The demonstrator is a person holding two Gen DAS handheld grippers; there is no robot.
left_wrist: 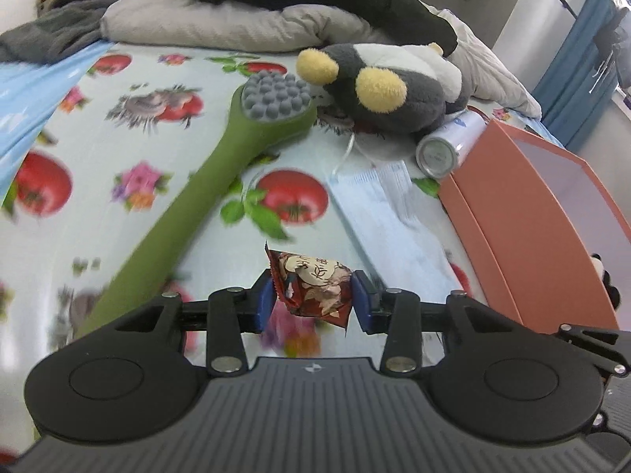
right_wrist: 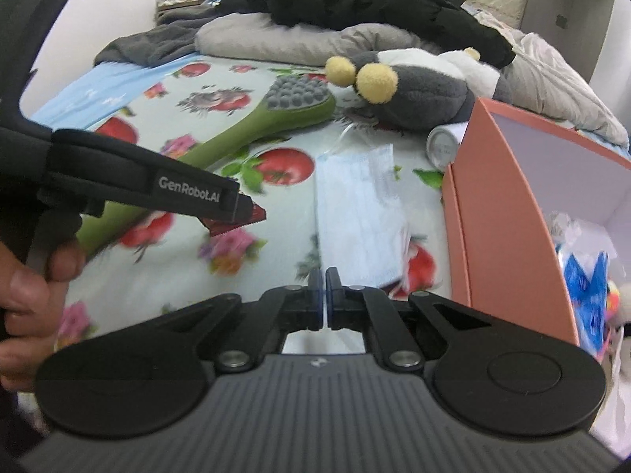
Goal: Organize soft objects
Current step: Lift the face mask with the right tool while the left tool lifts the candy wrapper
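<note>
The left gripper (left_wrist: 311,301) was clenched on a small red snack packet (left_wrist: 311,285), its blue fingers (left_wrist: 265,303) pressing the wrapper from both sides and holding it clear of the fruit-print bedsheet (left_wrist: 118,126). The packet's crimped ends stuck out above and below the fingers, so its long axis ran across the line of the grip.

What the coming move seemed to turn on was the pink box (left_wrist: 524,213): it stood open on the bed to the right of the left gripper and a little ahead, with a blue face mask (left_wrist: 378,213) lying flat on the sheet between them. In the right wrist view the box (right_wrist: 508,213) already held some bright soft items, which suggested it was the collecting place.

The right gripper (right_wrist: 325,295) was closed on nothing, its fingers (right_wrist: 314,299) pressed together over the sheet, just beside the box's near wall and nearer to it than the left.

Further back lay a green massage brush (left_wrist: 221,157), handle angled toward the left gripper, a grey plush toy (left_wrist: 394,86) and a white can (left_wrist: 449,146) against the box.
</note>
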